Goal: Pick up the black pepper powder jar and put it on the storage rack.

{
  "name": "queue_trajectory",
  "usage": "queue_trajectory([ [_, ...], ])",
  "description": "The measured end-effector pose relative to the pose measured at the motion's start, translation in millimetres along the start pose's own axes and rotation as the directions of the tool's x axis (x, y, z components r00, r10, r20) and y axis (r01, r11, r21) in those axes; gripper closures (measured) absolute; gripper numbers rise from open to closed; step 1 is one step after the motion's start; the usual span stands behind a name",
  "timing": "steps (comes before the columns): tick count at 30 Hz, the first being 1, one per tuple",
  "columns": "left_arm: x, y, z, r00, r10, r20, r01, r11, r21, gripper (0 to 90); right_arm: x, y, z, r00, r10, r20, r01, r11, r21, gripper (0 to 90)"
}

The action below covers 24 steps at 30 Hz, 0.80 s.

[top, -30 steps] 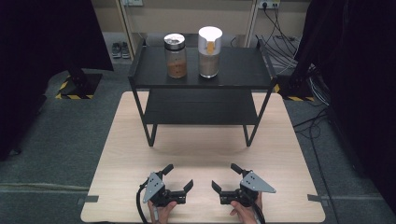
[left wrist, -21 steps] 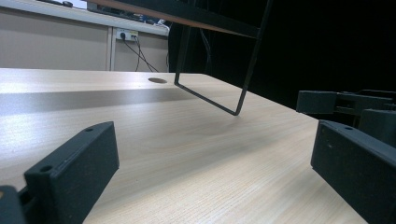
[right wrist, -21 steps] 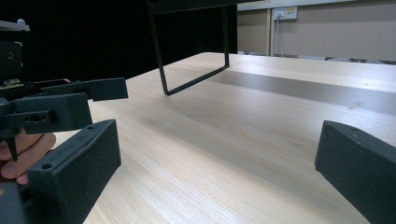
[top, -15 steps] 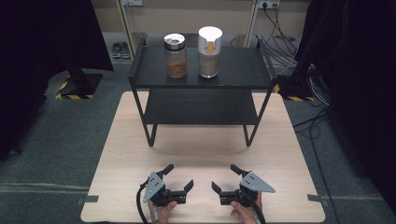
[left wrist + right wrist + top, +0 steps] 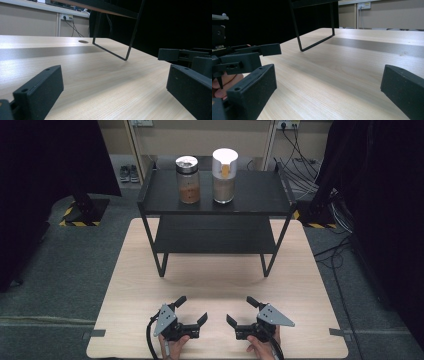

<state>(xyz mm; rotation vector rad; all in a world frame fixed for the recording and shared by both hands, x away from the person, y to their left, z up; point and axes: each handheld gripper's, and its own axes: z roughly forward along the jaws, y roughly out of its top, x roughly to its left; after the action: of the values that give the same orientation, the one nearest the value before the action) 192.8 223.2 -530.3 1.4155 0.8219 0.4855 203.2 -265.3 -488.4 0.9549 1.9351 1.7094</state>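
Low on the pale wooden table (image 5: 210, 280), near its front edge, a hand holds each of my grippers. My left gripper (image 5: 191, 308) is open, nothing between its jaws. My right gripper (image 5: 240, 310) is open too and faces the left one across a small gap. In the left gripper view my own gripper (image 5: 113, 80) spans bare wood, with the right gripper (image 5: 185, 55) at the right edge. In the right gripper view my gripper (image 5: 328, 82) is spread wide, and the left gripper (image 5: 244, 57) shows at the left above fingers of a hand (image 5: 224, 85).
A black two-tier rack (image 5: 260, 210) stands at the table's far half. On its top shelf are a clear jar (image 5: 188, 182) of brown contents with a metal lid and a taller white-lidded jar (image 5: 224, 170). The rack's thin legs (image 5: 130, 37) rise ahead.
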Motion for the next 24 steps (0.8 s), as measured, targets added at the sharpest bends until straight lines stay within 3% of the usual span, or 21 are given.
queue_trajectory([
  [24, 1.1, 0.4, 0.1, 1.0000, -0.001, 0.005, 0.001, 1.0000, 0.003, 0.4, 0.1, -1.7, -0.6, 0.9995, 0.018, 0.027, -0.017, 1.000, -0.004, 0.5],
])
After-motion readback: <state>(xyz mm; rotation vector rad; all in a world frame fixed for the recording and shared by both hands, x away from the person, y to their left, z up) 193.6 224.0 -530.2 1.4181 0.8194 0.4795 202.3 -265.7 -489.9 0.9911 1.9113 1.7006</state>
